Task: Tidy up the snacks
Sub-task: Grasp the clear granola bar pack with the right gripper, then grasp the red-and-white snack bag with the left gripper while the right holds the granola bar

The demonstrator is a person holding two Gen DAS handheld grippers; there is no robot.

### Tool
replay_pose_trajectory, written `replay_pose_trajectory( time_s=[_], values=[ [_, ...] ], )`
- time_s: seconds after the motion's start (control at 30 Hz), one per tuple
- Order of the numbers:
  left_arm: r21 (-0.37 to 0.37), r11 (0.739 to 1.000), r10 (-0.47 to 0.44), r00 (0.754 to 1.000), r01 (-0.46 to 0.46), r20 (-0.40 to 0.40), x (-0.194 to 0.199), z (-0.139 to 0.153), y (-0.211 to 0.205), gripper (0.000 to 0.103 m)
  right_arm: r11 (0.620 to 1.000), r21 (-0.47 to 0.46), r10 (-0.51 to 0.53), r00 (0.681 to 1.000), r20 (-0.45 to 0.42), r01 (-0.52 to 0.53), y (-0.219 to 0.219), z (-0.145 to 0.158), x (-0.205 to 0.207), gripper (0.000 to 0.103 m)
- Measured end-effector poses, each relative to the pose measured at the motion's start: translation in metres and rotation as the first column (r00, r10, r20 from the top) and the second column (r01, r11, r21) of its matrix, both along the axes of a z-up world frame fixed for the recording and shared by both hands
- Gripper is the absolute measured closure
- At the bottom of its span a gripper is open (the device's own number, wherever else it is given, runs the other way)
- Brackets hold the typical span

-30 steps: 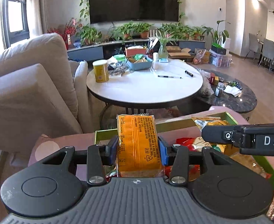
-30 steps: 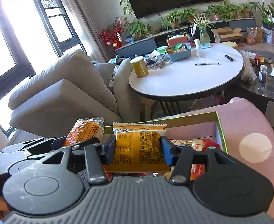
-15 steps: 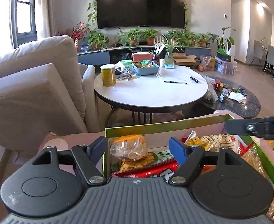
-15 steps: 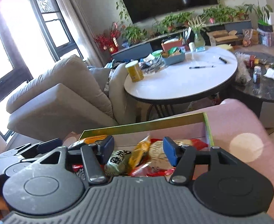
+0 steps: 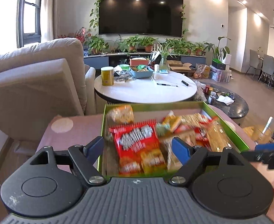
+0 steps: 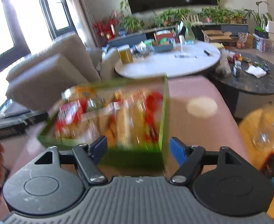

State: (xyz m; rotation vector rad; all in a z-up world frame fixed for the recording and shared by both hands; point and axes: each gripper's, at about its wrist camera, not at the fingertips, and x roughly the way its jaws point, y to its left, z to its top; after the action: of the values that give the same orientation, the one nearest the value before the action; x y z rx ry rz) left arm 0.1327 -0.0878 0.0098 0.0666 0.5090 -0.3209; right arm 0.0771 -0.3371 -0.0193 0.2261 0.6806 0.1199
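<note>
A green box (image 5: 230,130) full of snack packets rests on a pink, white-dotted surface (image 5: 71,136). A red packet (image 5: 137,140) lies in the box's front left part, with an orange packet (image 5: 121,113) at the back left corner. My left gripper (image 5: 137,149) hovers over the near edge with its jaws opening and nothing between them. The right gripper (image 5: 267,153) shows at the right edge of this view. The right wrist view is blurred: my right gripper (image 6: 138,149) is in front of the box (image 6: 164,112), its jaws opening and holding nothing.
A round white table (image 5: 146,93) with a yellow canister (image 5: 107,75) and a blue tray stands behind the box. A beige sofa (image 5: 34,84) is on the left and a dark low table (image 6: 249,82) on the right. A yellow surface (image 6: 258,130) with a glass lies at the right.
Both grippers let go of the orange packets they held, and those now lie in the box. Both have drawn back from the box with wider jaws.
</note>
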Motion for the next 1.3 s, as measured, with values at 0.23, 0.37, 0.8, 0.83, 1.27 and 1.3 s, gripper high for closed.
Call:
replay_pose_trajectory(
  time_s=[0.23, 0.37, 0.8, 0.83, 1.27, 1.3],
  values=[
    [-0.026, 1.000, -0.001, 0.997, -0.001, -0.076, -0.038, -0.023, 0.008, 0.025, 0.997, -0.071, 0.017, 0.996, -0.082, -0.023, 0.014, -0.038, -0.011, 0.030],
    [-0.028, 1.000, 0.007, 0.994, -0.010, -0.107, -0.050, -0.031, 0.010, 0.025, 0.980, -0.191, 0.035, 0.997, -0.075, -0.049, 0.027, -0.048, -0.007, 0.028],
    [0.006, 0.999, -0.047, 0.986, 0.048, -0.162, -0.062, -0.048, -0.017, 0.025, 0.982, -0.168, 0.083, 0.995, -0.056, -0.091, 0.020, -0.048, -0.016, 0.032],
    [0.004, 0.998, -0.061, 0.984, 0.062, -0.169, -0.062, -0.049, -0.021, 0.025, 0.983, -0.153, 0.093, 0.995, -0.040, -0.098, 0.019, -0.045, -0.018, 0.032],
    [-0.093, 0.950, -0.312, 0.921, 0.298, -0.233, -0.074, -0.063, -0.107, 0.020, 0.991, 0.031, 0.129, 0.986, 0.106, -0.133, -0.028, 0.006, -0.030, 0.032],
    [-0.090, 0.945, -0.326, 0.917, 0.313, -0.229, -0.075, -0.064, -0.116, 0.020, 0.991, 0.030, 0.124, 0.987, 0.105, -0.127, -0.031, 0.006, -0.031, 0.032]
  ],
)
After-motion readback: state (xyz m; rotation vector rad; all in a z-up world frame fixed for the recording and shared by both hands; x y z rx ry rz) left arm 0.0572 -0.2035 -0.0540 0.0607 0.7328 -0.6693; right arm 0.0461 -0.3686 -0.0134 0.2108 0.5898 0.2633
